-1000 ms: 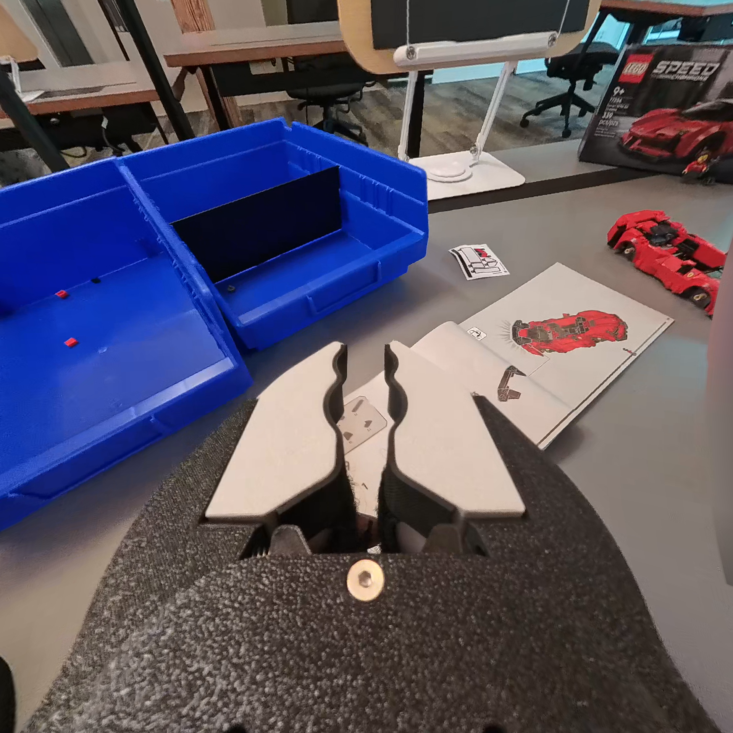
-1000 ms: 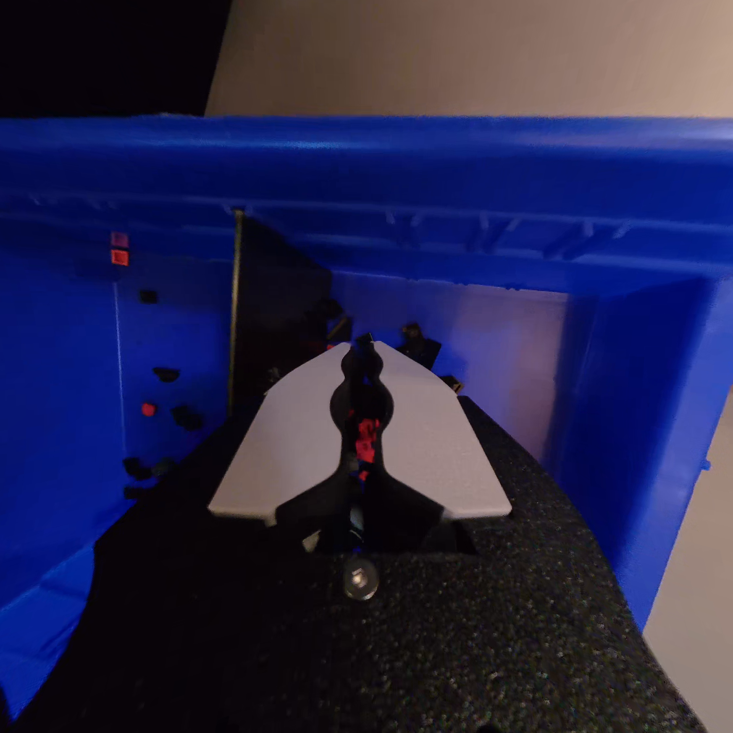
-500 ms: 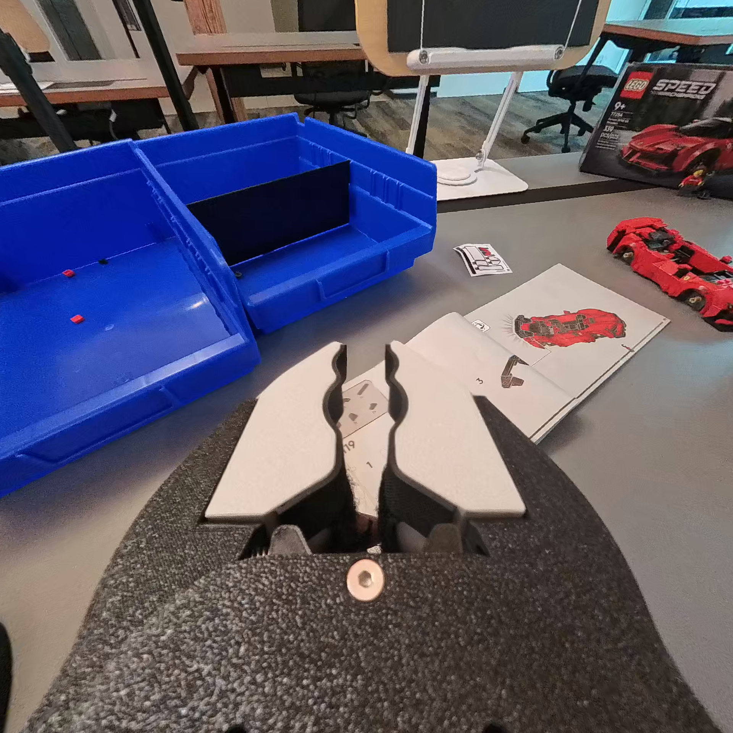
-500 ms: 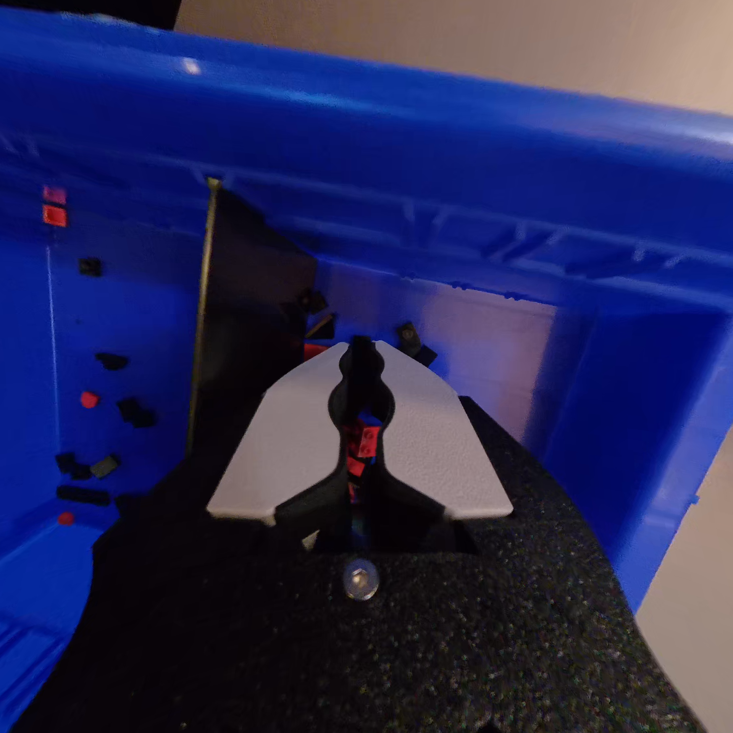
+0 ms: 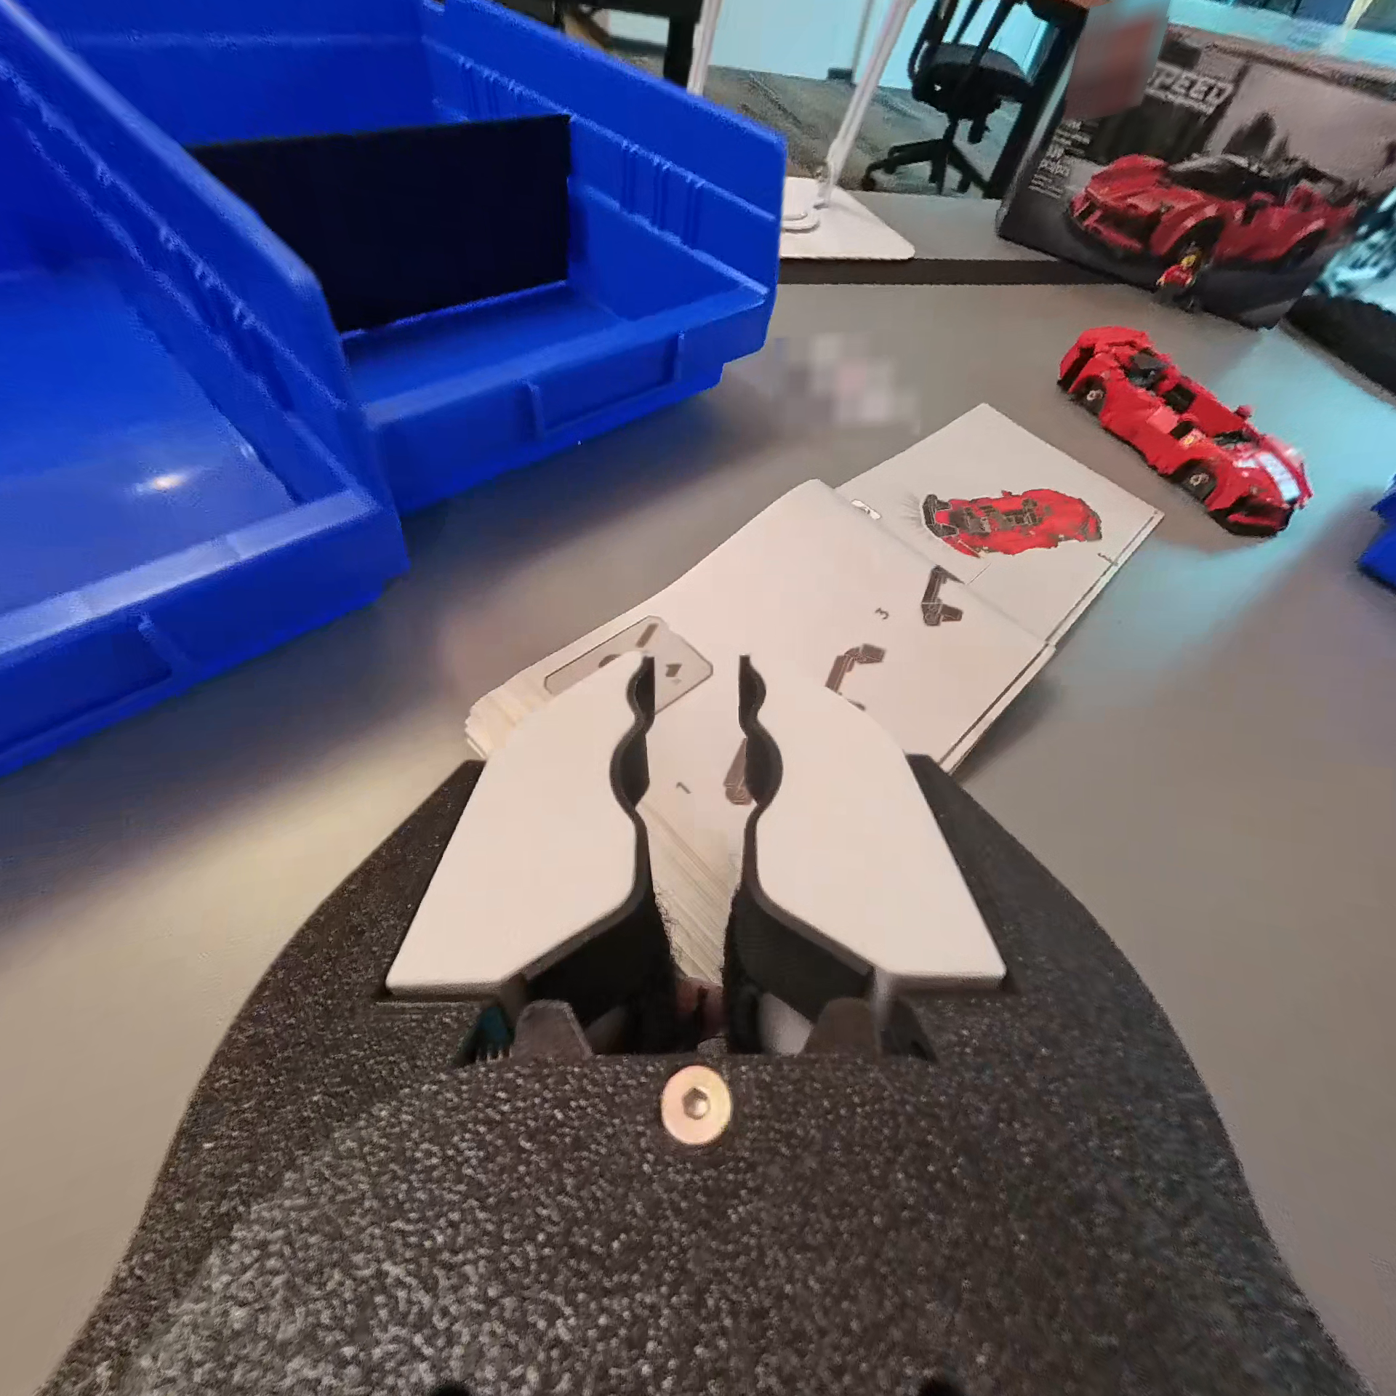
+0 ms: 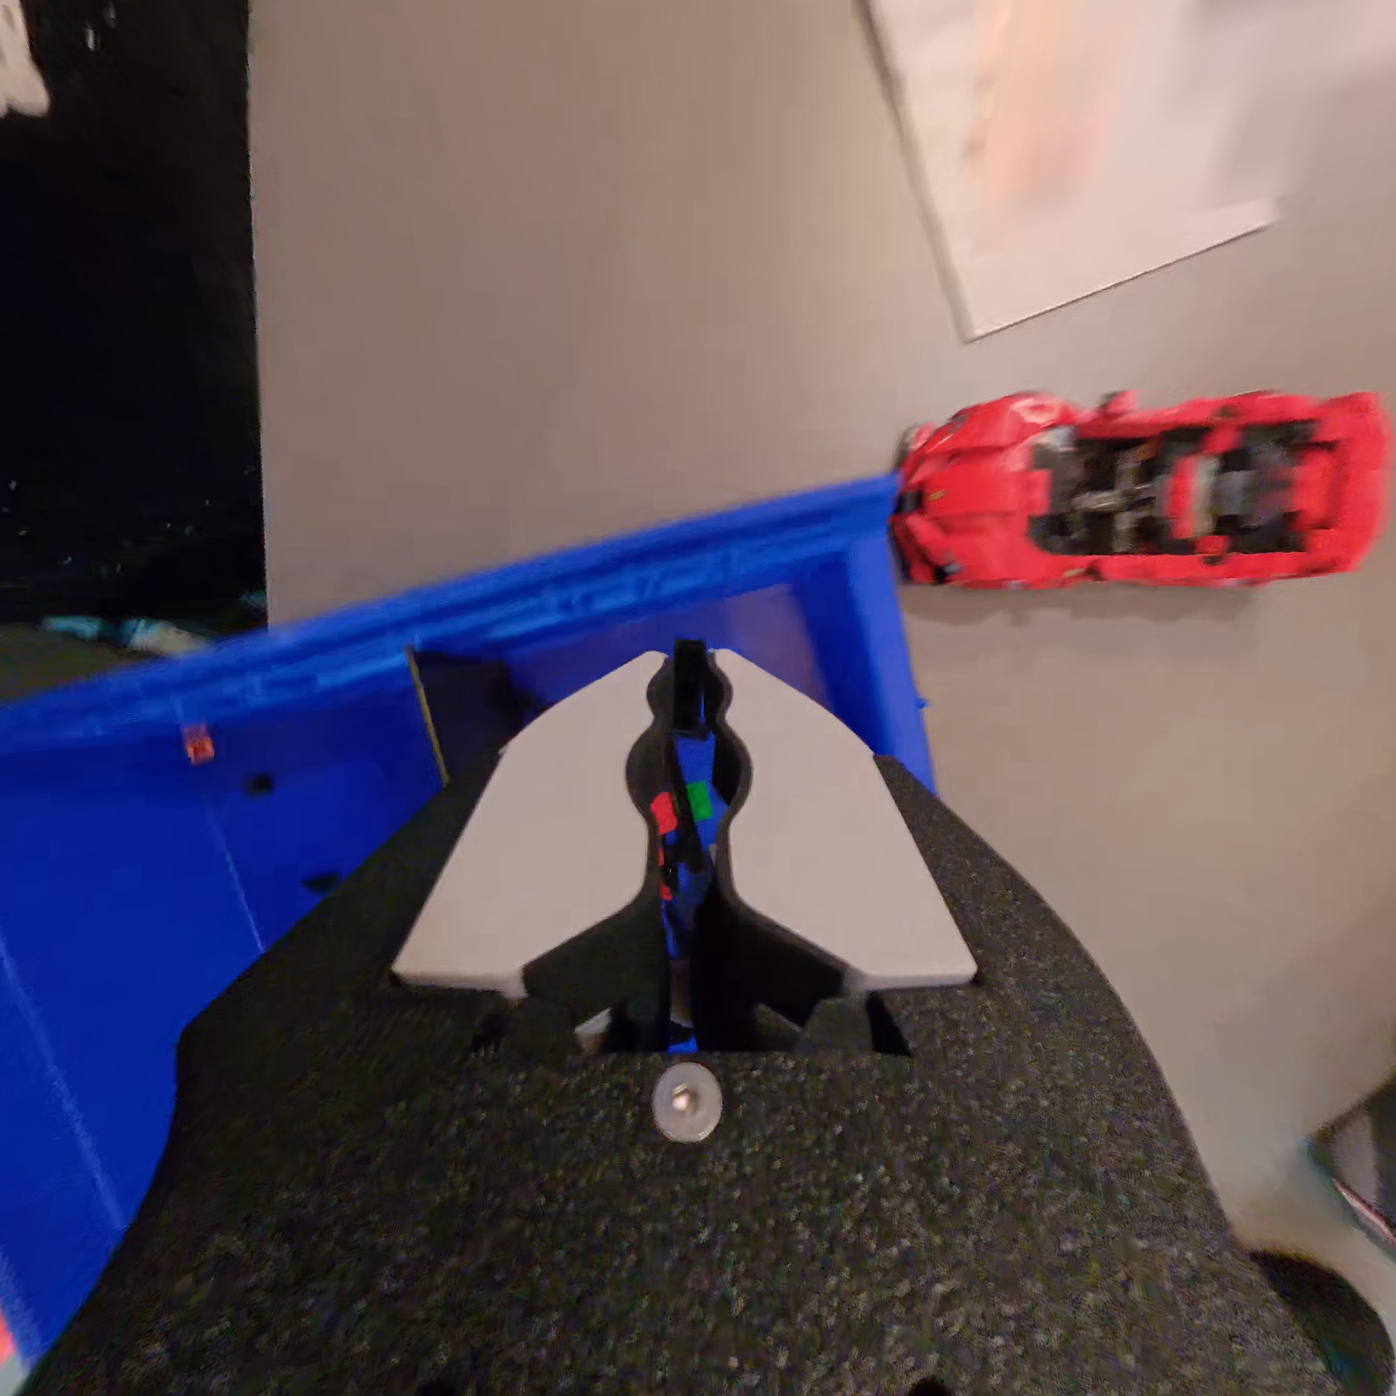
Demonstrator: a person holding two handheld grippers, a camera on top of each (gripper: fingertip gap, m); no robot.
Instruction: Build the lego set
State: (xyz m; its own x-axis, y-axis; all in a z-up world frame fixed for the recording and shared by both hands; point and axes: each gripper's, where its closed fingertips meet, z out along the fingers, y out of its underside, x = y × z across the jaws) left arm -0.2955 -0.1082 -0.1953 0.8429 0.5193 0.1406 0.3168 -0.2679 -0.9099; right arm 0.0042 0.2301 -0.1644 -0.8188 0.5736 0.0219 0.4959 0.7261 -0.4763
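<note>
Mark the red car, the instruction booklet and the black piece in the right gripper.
red car [image 5: 1178,446]: left wrist view, on its roof, mid-body.
instruction booklet [image 5: 823,597]: left wrist view, on the open left page.
black piece [image 6: 689,684]: right wrist view, on the end sticking out between the gripper's tips.

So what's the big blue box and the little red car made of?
The blue box looks like hard, shiny plastic: light glints off its smooth floor and it has moulded ribs. The red car seems built from small glossy plastic bricks, with bumpy, stepped edges.
</note>
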